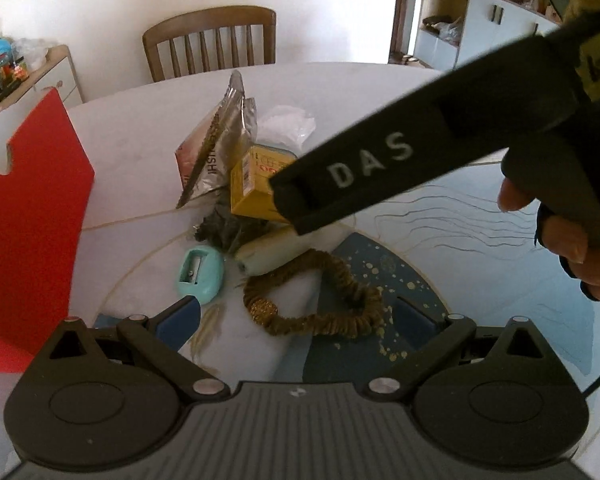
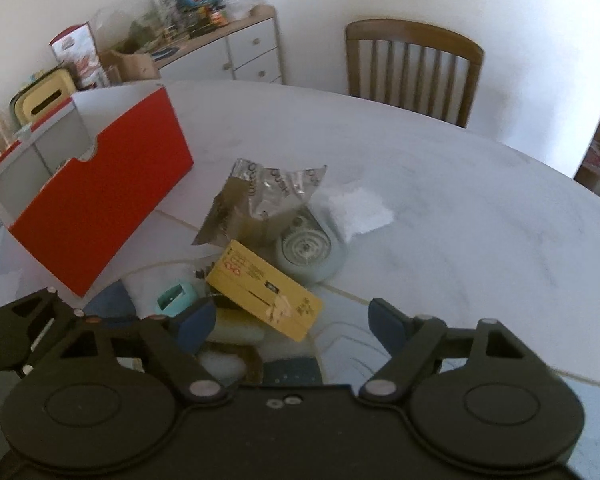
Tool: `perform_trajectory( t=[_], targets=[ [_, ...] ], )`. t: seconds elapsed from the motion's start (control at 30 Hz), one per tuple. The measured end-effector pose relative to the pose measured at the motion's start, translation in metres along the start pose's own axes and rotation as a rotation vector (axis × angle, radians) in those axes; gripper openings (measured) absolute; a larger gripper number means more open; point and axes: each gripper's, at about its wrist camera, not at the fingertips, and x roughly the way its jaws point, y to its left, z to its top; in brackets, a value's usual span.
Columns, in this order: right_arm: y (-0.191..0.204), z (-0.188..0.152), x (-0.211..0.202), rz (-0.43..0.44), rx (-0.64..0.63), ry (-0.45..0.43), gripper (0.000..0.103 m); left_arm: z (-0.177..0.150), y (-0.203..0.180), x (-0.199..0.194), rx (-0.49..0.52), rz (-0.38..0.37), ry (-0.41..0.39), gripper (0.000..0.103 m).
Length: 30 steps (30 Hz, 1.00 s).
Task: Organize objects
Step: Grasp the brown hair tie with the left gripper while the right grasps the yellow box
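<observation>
My left gripper point(image 1: 300, 320) is open wide, low over a brown fabric hair band point(image 1: 320, 300) that lies between its blue fingers point(image 1: 180, 320). Just beyond are a teal pencil sharpener point(image 1: 200, 276), a pale cylinder point(image 1: 260, 256), a yellow box point(image 1: 256, 184) and a silver foil packet point(image 1: 220, 148). The right gripper's black body point(image 1: 360, 168) slants in from the upper right over the yellow box, held by a hand point(image 1: 580, 248). In the right wrist view, my right gripper point(image 2: 290, 324) is open, with the tilted yellow box point(image 2: 264, 292) between its fingertips and no pad pressing it.
A red box point(image 2: 100, 208) with a grey inside stands open at the left of the white table point(image 2: 460, 200). A round grey-blue roll point(image 2: 308, 252) and white plastic point(image 2: 360, 208) lie behind the pile. A wooden chair point(image 2: 412, 68) and a cluttered cabinet point(image 2: 240, 44) stand beyond.
</observation>
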Motion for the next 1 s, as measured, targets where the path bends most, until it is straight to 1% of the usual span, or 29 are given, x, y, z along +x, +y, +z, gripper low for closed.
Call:
perform_trajectory(
  t=[0.27,0.33,0.4,0.5,0.53,0.6,0.63,0.7,0.73,0.8,0.83,0.9,0.97,1.0],
  targets=[
    [0.004,0.01,0.017,0.057,-0.06,0.025,0.074,0.004,-0.005,0.017,-0.014,0.005,0.038,0.102],
    [0.007,0.011,0.02,0.066,-0.075,0.029,0.073,0.004,-0.005,0.018,-0.02,0.007,0.039,0.099],
    [0.008,0.012,0.023,0.077,-0.086,0.033,0.071,0.005,-0.005,0.02,-0.024,0.003,0.045,0.094],
    [0.009,0.014,0.027,0.089,-0.098,0.037,0.068,0.004,-0.008,0.02,-0.01,0.012,0.04,0.09],
    [0.009,0.015,0.029,0.093,-0.102,0.039,0.066,0.004,-0.007,0.019,-0.01,0.013,0.039,0.089],
    [0.011,0.015,0.032,0.102,-0.11,0.044,0.064,0.005,-0.007,0.018,-0.01,0.015,0.034,0.079],
    [0.011,0.015,0.032,0.102,-0.115,0.043,0.063,0.005,-0.007,0.017,-0.009,0.014,0.032,0.076],
    [0.012,0.016,0.033,0.106,-0.119,0.041,0.061,0.005,-0.008,0.015,-0.012,0.015,0.031,0.064],
    [0.012,0.016,0.033,0.106,-0.12,0.042,0.06,0.005,-0.007,0.014,-0.017,0.017,0.031,0.062],
    [0.011,0.016,0.031,0.109,-0.12,0.04,0.058,0.005,-0.005,0.013,-0.029,0.022,0.03,0.051],
    [0.01,0.016,0.031,0.111,-0.117,0.039,0.057,0.005,-0.004,0.012,-0.035,0.026,0.031,0.048],
    [0.008,0.016,0.028,0.114,-0.109,0.038,0.054,0.006,0.0,0.011,-0.049,0.035,0.035,0.035],
    [0.006,0.016,0.025,0.117,-0.099,0.035,0.051,0.007,0.002,0.011,-0.057,0.04,0.041,0.029],
    [0.005,0.016,0.024,0.117,-0.094,0.034,0.05,0.007,0.004,0.011,-0.064,0.04,0.043,0.024]
  ],
)
